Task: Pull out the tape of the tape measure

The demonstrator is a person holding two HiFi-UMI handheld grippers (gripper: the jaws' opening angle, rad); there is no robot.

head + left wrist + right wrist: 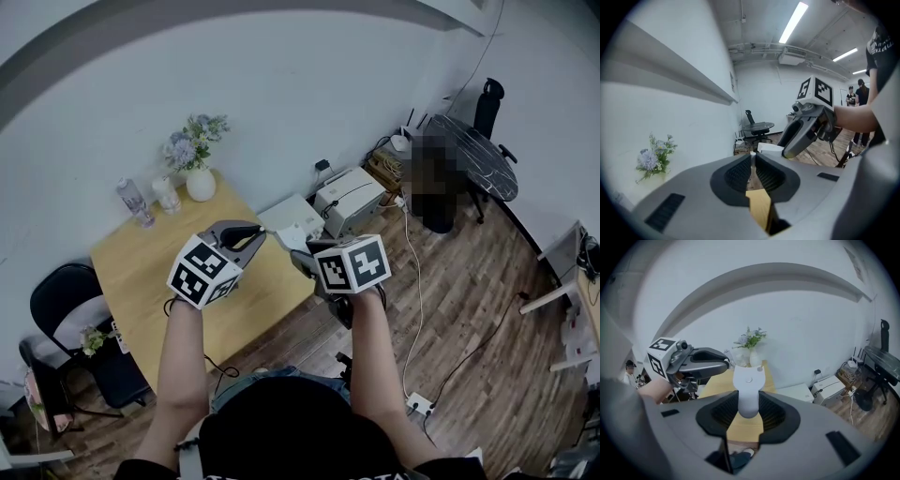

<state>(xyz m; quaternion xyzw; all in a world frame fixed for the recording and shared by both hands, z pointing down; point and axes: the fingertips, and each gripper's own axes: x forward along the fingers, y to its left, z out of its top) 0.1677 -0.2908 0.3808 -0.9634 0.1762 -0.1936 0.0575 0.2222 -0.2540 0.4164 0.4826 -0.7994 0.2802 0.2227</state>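
Both grippers are held up above the wooden table (141, 281), tips close together. My right gripper (749, 398) is shut on a white tape measure (748, 383), which stands upright between its pads and sticks out past them. The same white case (771, 149) shows at the right gripper's tip (787, 151) in the left gripper view. My left gripper (753, 157) has its jaws almost together, with a small white tab (752, 154) pinched between the tips; it looks like the tape's end. In the head view the left gripper (263, 234) points at the right gripper (298, 261).
On the table's far end stand a white vase of flowers (200, 180) and two glass bottles (137, 202). A black chair (64, 302) is at the left. White boxes (352, 199) and cables lie on the floor. A dark round table (478, 155) stands at the far right.
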